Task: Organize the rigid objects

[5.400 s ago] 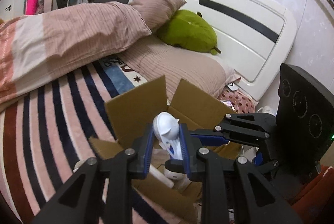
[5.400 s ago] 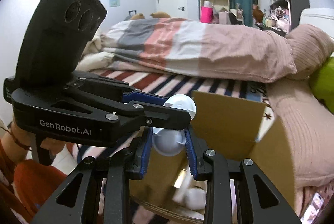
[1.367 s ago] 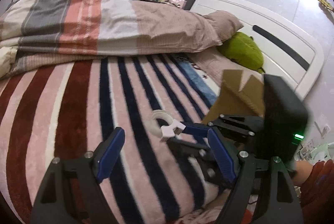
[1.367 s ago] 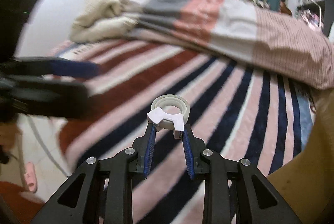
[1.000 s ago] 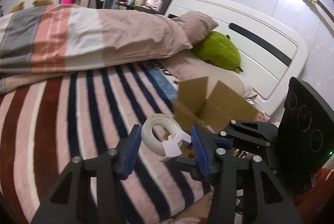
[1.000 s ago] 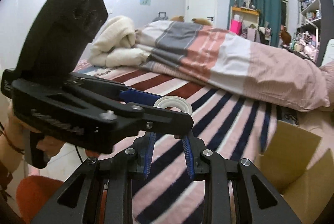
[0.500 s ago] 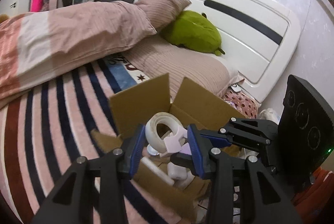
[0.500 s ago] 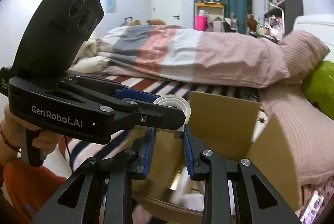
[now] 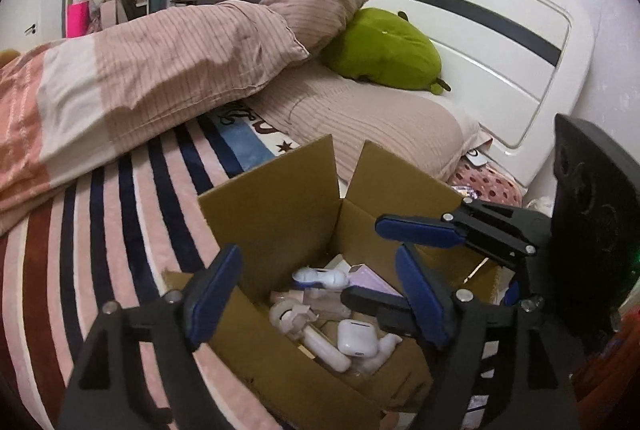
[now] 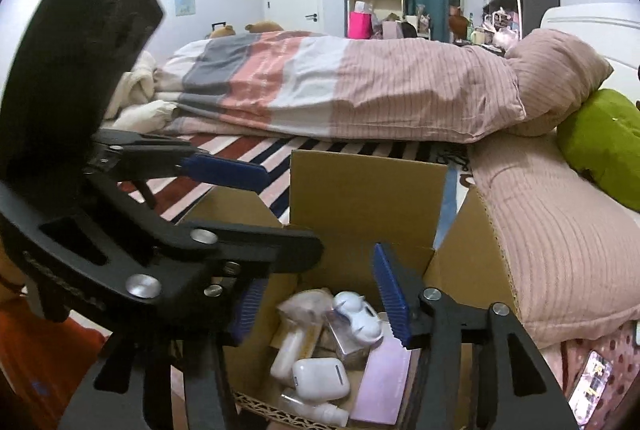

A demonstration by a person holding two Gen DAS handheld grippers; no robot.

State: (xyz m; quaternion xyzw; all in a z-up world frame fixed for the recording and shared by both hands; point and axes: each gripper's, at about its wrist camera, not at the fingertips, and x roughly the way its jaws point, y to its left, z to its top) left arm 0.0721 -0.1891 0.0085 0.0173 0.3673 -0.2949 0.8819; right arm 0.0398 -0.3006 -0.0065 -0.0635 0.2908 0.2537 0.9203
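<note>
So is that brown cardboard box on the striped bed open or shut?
Open. The brown cardboard box has its flaps standing up, and small white things such as a white earbud case show inside.

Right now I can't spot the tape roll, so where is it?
In the left wrist view the tape roll lies inside the cardboard box, left of the white earbud case and below the small white toy.

The cardboard box [image 9: 280, 205] is matt brown paperboard, its cut edge corrugated. Inside, a glossy white plastic earbud case [image 9: 357, 338] (smooth as a pebble). The striped blanket [image 9: 132, 230] looks plush; the green plush toy [image 9: 380, 49] soft; the headboard [image 9: 492, 41] smooth, satin white.
</note>
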